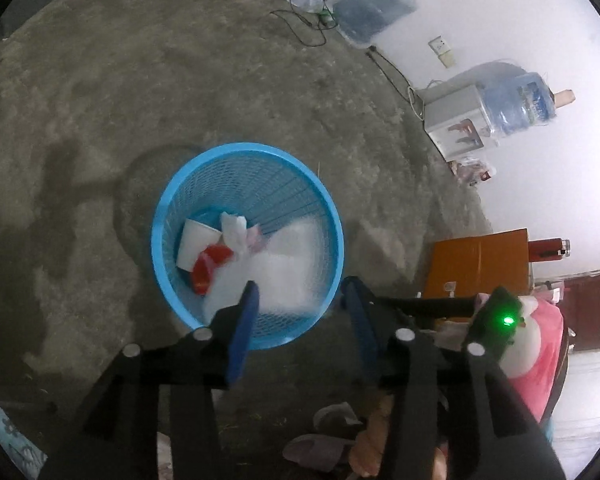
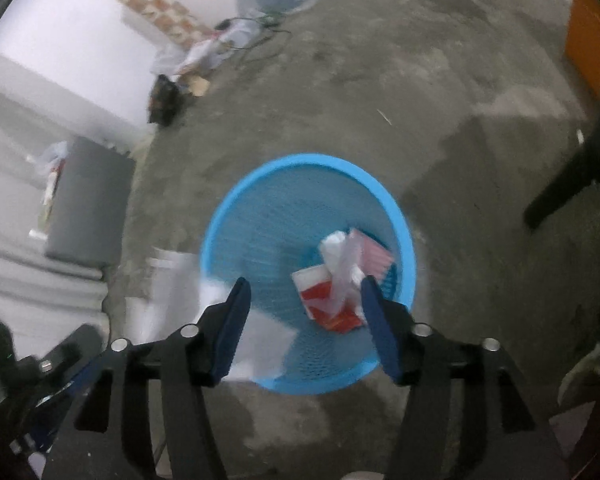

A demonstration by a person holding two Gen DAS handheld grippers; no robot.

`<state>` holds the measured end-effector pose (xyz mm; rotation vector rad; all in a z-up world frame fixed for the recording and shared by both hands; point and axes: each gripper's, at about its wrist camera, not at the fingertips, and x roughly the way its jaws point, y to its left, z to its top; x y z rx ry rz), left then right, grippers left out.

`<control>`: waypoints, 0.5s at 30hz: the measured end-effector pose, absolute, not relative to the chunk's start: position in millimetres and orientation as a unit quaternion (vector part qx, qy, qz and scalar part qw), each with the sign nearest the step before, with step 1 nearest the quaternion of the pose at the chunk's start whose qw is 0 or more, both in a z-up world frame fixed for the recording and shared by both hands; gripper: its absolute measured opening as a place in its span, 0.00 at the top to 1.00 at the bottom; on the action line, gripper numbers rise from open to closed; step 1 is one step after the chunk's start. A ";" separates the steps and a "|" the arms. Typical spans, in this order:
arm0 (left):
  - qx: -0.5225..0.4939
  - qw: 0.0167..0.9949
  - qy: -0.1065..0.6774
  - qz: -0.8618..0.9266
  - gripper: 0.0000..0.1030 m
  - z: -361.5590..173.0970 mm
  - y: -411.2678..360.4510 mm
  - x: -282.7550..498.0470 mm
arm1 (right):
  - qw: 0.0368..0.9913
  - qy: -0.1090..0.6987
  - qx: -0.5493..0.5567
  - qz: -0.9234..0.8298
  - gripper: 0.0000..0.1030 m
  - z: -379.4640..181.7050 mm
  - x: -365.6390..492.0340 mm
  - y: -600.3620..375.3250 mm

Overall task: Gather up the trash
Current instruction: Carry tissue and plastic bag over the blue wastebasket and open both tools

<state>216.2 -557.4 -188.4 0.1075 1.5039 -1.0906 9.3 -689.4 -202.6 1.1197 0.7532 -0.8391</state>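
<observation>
A blue mesh basket stands on the concrete floor, right under both grippers. In it lie a white paper cup, a red scrap, crumpled white plastic and a blurred white sheet. My left gripper hangs open over the basket's near rim, nothing pinched between its blue fingers. In the right wrist view the basket holds a red and white wrapper, white plastic and a pink striped piece. My right gripper is open above them. A blurred white sheet shows by its left finger.
Two big water jugs and a white dispenser stand along the wall, with cables on the floor. An orange cardboard box, slippers and pink cloth lie near me. A grey box stands left.
</observation>
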 end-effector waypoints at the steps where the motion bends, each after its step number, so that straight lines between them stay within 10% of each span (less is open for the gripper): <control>1: 0.045 0.599 0.646 -0.472 0.52 -185.5 -556.1 216.1 | 0.696 0.340 0.510 -0.375 0.45 -207.0 6.9 -688.8; 15: 0.008 0.639 0.572 -0.515 0.38 -76.7 -496.4 217.9 | 0.758 0.286 0.452 -0.374 0.40 -130.9 -5.4 -658.7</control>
